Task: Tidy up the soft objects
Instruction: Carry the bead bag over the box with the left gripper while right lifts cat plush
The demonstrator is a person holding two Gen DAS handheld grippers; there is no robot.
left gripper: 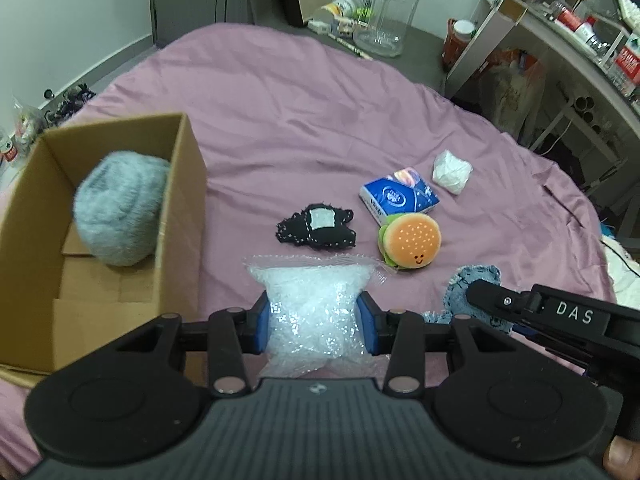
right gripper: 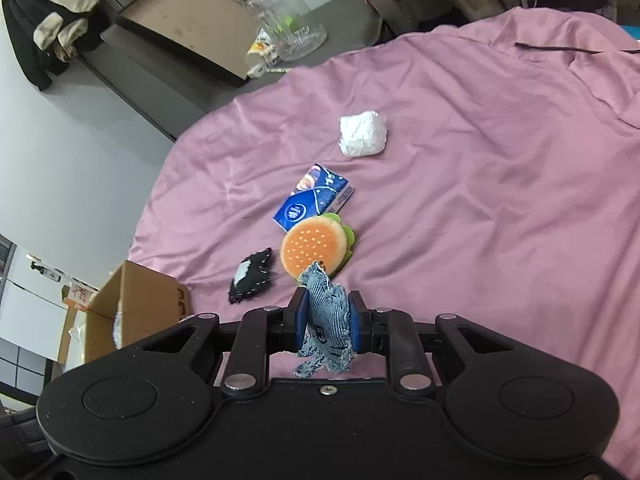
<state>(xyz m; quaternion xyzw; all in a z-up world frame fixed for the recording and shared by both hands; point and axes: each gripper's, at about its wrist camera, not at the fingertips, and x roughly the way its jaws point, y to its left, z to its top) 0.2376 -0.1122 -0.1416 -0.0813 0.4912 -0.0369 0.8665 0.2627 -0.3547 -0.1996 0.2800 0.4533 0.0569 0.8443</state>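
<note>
While the blue pads of the left gripper (left gripper: 316, 326) press in on both sides of a clear bubble-wrap bag (left gripper: 314, 308), its jaws partway closed on that puffy load, the right gripper (right gripper: 328, 320) has a frayed denim patch (right gripper: 326, 316) pinched between its narrow-set pads, the cloth crumpled and hanging below them. Both pieces look lifted just clear of the pink bedsheet (left gripper: 280, 92). Off to the left gripper's side stands the open cardboard box (left gripper: 36, 236), and one item, a grey fuzzy ball (left gripper: 120, 208), already lies inside it against the far wall. Left on the sheet are a black stitched pouch (left gripper: 316, 224), a burger plush (left gripper: 410, 240) touching a blue tissue pack (left gripper: 400, 196), and, a little farther out, a white crumpled wad (left gripper: 452, 172). By my reading the job is early: one thing boxed, two in hand and likely bound for the box, four still to collect.
</note>
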